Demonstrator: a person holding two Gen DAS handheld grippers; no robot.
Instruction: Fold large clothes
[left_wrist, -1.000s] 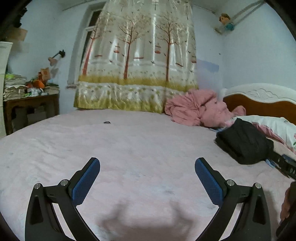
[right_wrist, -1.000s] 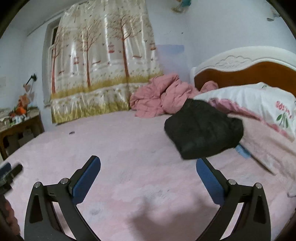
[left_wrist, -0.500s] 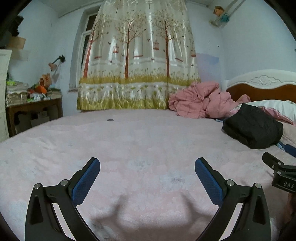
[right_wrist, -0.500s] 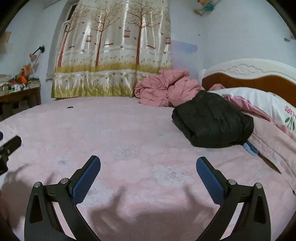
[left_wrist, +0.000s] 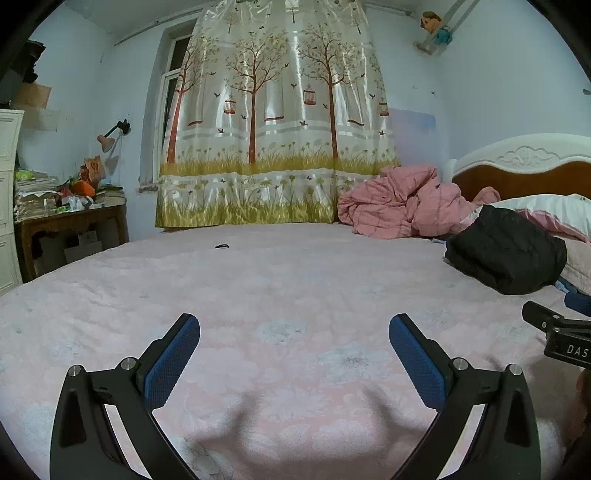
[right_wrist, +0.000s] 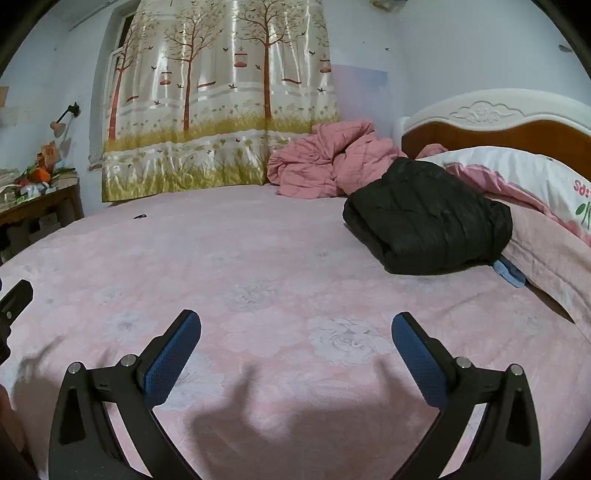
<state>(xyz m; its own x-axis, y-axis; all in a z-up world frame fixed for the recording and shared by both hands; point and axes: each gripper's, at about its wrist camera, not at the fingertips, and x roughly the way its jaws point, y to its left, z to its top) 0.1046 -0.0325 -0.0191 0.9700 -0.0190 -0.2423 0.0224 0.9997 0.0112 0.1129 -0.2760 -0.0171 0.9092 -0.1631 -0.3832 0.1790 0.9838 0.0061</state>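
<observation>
Right wrist view had the black jacket sitting folded up against the pillow, so I figured that 1 was done. Both my left gripper and right gripper hung spread wide over bare bedsheet, holding nothing.

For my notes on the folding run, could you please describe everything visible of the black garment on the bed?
The black quilted jacket looks puffy and matte, already folded into a thick, rounded bundle. It lies on the pink bedspread near the headboard end, leaning against the pillow, with a blue item peeking from beneath. Neither gripper touches it.
</observation>
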